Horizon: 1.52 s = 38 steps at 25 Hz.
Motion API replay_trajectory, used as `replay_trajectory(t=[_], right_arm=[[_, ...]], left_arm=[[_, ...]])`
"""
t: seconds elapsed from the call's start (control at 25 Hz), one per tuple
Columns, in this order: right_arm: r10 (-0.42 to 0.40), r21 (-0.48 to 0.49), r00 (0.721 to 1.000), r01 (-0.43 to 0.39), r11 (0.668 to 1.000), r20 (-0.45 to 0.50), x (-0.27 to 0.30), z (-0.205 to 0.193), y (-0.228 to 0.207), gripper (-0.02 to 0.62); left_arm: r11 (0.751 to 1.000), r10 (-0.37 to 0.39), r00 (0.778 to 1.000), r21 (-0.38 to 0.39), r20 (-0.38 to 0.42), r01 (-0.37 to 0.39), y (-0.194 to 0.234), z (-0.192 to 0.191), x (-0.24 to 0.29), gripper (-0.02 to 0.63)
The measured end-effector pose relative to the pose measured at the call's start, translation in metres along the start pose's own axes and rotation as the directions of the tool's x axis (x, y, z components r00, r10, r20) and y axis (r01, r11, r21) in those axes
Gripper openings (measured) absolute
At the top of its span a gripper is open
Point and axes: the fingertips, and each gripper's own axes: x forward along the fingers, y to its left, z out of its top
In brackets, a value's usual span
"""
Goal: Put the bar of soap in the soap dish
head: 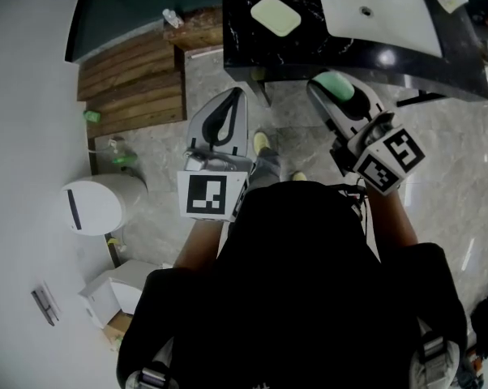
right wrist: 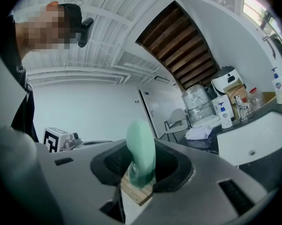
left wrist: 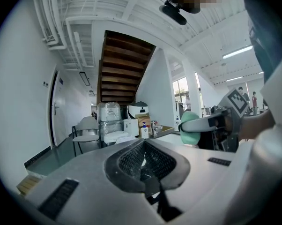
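The right gripper (right wrist: pixel 142 168) is clamping the pale green, rounded bar of soap (right wrist: pixel 141 146) between its dark padded jaws, with most of the bar standing proud of the pads and only its lower part being squeezed. In the head view this gripper is hovering over the grey stone floor (head: pixel 171 148), just short of the black marble countertop (head: pixel 242 49). The pale yellow-green rounded soap dish (head: pixel 275 14) is lying on that countertop, well apart from the soap and just beside the white rectangular sink basin (head: pixel 382 13). From so far above it is probably shallow, though its depth is not showing clearly. The left gripper (left wrist: pixel 144 150) is pointing forward with its jaws closed together on nothing. The main risk is lying in the grip: a smooth, curved bar pinched low down could squirt out of the pads, and here it would be dropping onto the floor rather than the counter. Releasing off-centre could also be nudging the loose dish aside or sending the bar towards the basin.
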Motion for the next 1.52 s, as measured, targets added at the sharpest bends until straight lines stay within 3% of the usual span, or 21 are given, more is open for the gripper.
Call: replay_trajectory(t=[1.52], right_arm=[[-0.099, -0.042, 0.994, 0.097, 0.994, -0.053, 0.146, 0.015, -0.026, 0.121]], left_arm=[[0.995, -0.079, 0.996, -0.056, 0.031, 0.081, 0.145, -0.005, 0.071, 0.003]])
